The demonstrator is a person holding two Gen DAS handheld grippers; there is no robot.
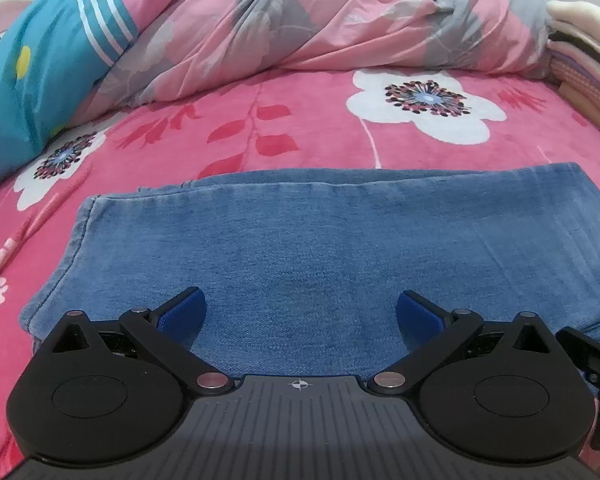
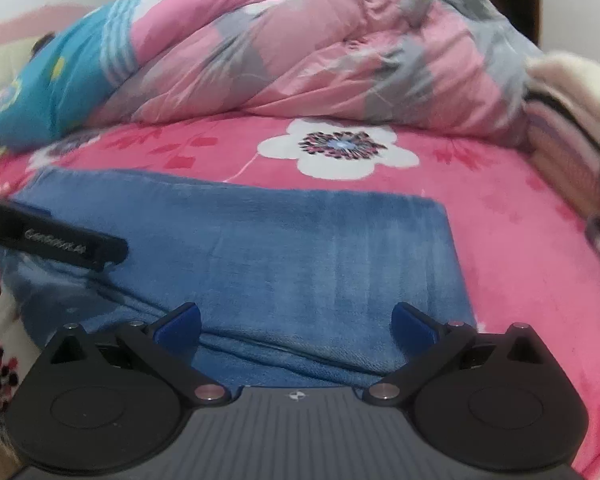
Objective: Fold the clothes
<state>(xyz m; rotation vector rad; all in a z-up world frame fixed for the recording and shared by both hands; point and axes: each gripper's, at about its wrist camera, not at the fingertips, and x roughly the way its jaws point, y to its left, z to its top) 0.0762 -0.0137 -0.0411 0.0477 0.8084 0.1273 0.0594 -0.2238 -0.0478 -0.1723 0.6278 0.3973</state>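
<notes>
Blue denim jeans (image 1: 300, 240) lie folded flat on the pink flowered bedspread (image 1: 300, 120), a wide rectangle across the near half of the bed. My left gripper (image 1: 300, 312) hovers over the near edge of the denim, open, with nothing between its blue pads. In the right wrist view the same jeans (image 2: 280, 248) fill the middle, with layered folds at the near edge. My right gripper (image 2: 296, 324) is open above that near edge, holding nothing. A black part of the left gripper (image 2: 60, 240) reaches in from the left over the denim.
A crumpled pink and grey quilt (image 1: 320, 20) is heaped along the far side of the bed. A teal striped pillow (image 1: 40, 80) lies at the far left. A stack of folded fabrics (image 1: 584, 64) sits at the right edge. The bedspread (image 2: 520, 260) shows right of the jeans.
</notes>
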